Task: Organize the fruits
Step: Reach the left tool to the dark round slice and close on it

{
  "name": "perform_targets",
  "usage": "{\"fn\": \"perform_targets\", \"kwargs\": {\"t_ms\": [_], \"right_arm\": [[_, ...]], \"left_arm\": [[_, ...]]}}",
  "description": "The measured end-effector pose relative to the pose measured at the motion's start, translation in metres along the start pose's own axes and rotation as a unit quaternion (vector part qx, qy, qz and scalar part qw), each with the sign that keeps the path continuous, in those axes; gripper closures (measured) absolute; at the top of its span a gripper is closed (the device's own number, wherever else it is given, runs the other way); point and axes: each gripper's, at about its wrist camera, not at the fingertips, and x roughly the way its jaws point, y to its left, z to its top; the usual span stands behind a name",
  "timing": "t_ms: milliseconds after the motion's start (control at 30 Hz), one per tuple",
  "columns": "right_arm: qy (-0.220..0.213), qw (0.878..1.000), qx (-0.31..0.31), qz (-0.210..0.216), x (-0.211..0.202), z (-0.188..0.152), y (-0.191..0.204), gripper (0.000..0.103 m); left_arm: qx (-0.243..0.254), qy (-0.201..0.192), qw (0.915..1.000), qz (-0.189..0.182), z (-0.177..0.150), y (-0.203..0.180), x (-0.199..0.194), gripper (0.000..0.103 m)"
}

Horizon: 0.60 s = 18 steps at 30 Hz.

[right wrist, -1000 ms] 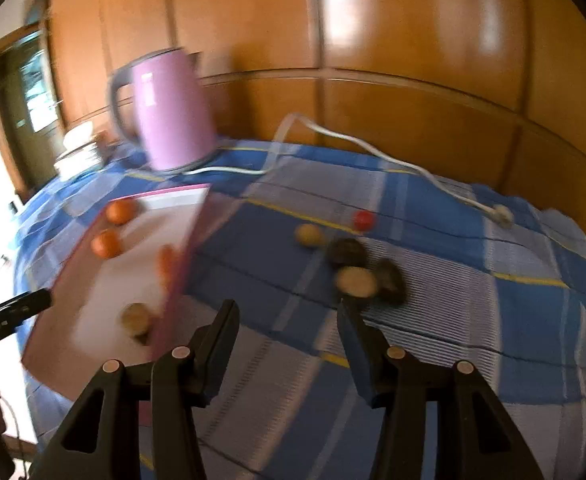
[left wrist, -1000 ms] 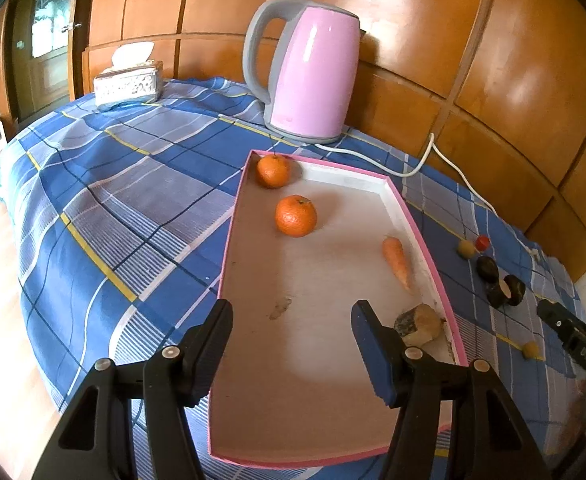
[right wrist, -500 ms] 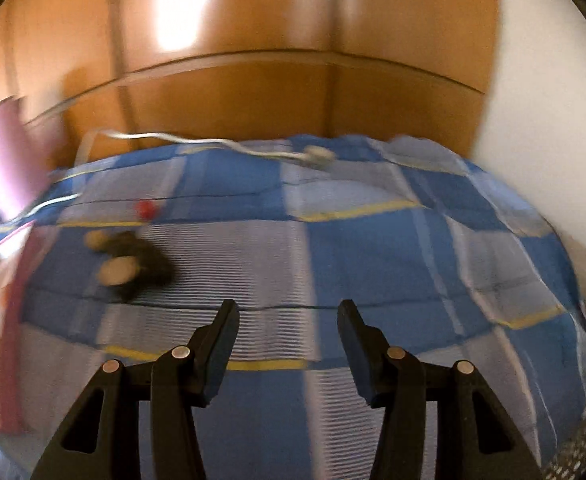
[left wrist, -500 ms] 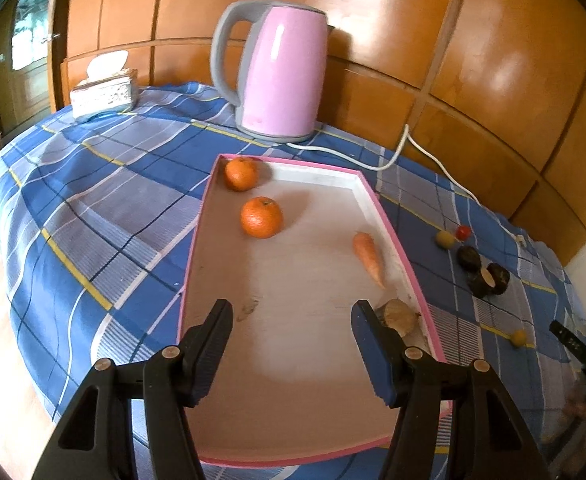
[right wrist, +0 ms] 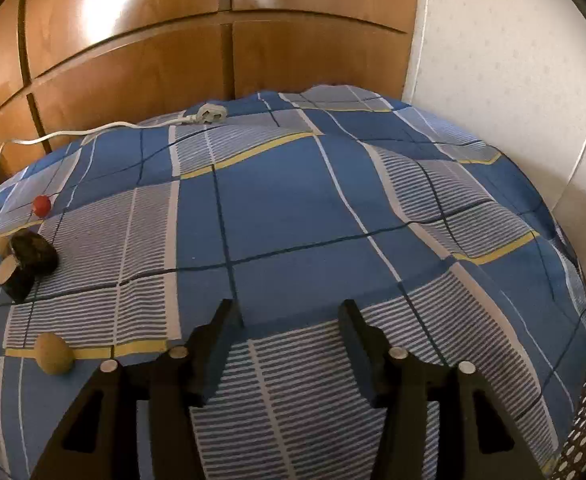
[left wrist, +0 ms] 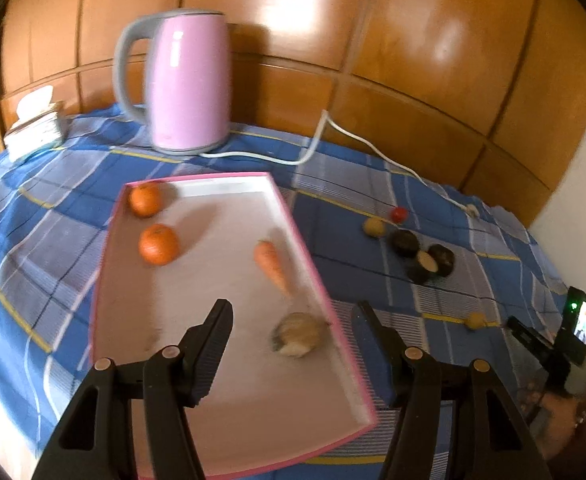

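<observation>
A pink-rimmed tray [left wrist: 293, 216] lies on the blue checked cloth and holds two oranges [left wrist: 159, 244], a carrot [left wrist: 272, 265] and a brownish root piece [left wrist: 297, 334]. My left gripper [left wrist: 291, 320] hovers open over the tray's near right part, nothing between its fingers. Right of the tray lie a yellow ball [left wrist: 373, 227], a red ball [left wrist: 399, 213], dark round pieces [left wrist: 423, 256] and another small yellow fruit [left wrist: 475, 321]. My right gripper [right wrist: 287, 312] hangs over bare cloth with its jaws opening and nothing in them; a yellow fruit [right wrist: 53, 354], dark pieces [right wrist: 27, 260] and red ball [right wrist: 41, 204] sit to its left.
A pink kettle [left wrist: 185, 80] stands behind the tray, its white cord [left wrist: 333, 132] running along the cloth to a plug [right wrist: 211, 114]. A tissue box [left wrist: 33, 128] sits far left. Wooden panels back the table; a white wall [right wrist: 513, 60] is at the right. A small camera [left wrist: 579, 324] stands at the right edge.
The left view has swung right, so the loose fruit beside the tray shows more. The right gripper swept right away from tray and kettle, sank toward the cloth, and its jaws widened slightly.
</observation>
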Motion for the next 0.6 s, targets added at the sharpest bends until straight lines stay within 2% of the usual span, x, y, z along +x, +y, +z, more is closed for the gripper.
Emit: {"fn": "perform_targets", "kwargs": {"t_ms": [200,300,433,567,600], "right_arm": [[-0.002,1.0,0.002,0.008,0.002,-0.002,0.001,0.043],[-0.004,1.0,0.004,0.009,0.003,-0.003,0.001,0.043],[-0.005,1.0,0.004,0.008,0.003,-0.003,0.002,0.043],[-0.006,1.0,0.006,0.01,0.003,-0.002,0.001,0.042],[-0.006,1.0,0.005,0.012,0.003,-0.002,0.001,0.041]], "left_arm": [[0.031,0.019,0.9989,-0.03,0.007,-0.03,0.013,0.041],[0.071,0.027,0.9953,-0.06,0.012,-0.053,0.02,0.041],[0.127,0.045,0.9862,-0.097,0.021,-0.085,0.036,0.041],[0.198,0.07,0.9689,-0.13,0.031,-0.121,0.059,0.039],[0.207,0.07,0.9668,-0.131,0.033,-0.125,0.061,0.038]]}}
